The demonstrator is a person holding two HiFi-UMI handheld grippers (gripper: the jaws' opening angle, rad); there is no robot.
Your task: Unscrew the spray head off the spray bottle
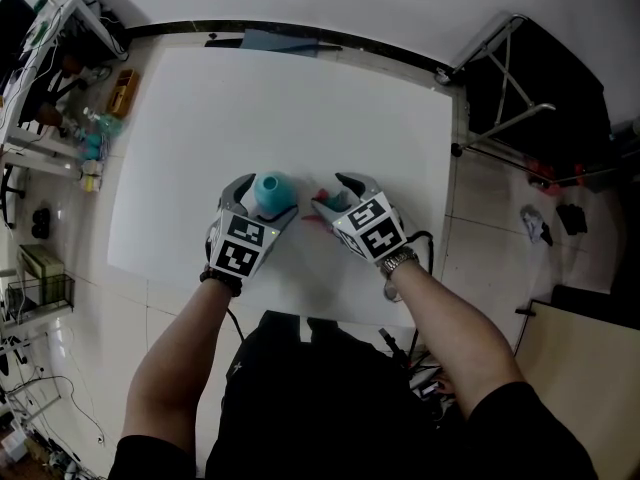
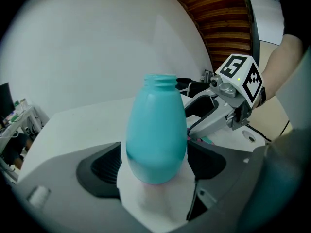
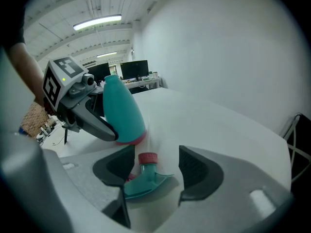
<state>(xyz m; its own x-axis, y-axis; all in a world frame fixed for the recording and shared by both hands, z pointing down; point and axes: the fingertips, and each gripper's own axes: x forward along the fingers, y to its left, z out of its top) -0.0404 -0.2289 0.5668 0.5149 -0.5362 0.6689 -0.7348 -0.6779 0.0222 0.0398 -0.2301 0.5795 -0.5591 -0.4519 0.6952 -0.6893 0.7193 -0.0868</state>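
In the head view, a teal spray bottle (image 1: 272, 192) is seen standing upright on the white table (image 1: 300, 98), its open neck without a head. It is bracketed by the jaws of the left gripper (image 1: 268, 200). Just to its right, the spray head (image 1: 333, 202) lies on the table under the tips of the right gripper (image 1: 332, 194).

In the left gripper view, the bottle's lower body is shown between the two dark pads (image 2: 104, 166), which are spread wide. A thin gap is visible at the left pad, and the right pad sits at the bottle's edge without any visible squeeze.

In the right gripper view, the jaws are held well apart and nothing is clamped. The spray head lies on its side between them, its red collar (image 3: 147, 158) toward the bottle, close to the left pad (image 3: 116, 166) and clear of the right one.
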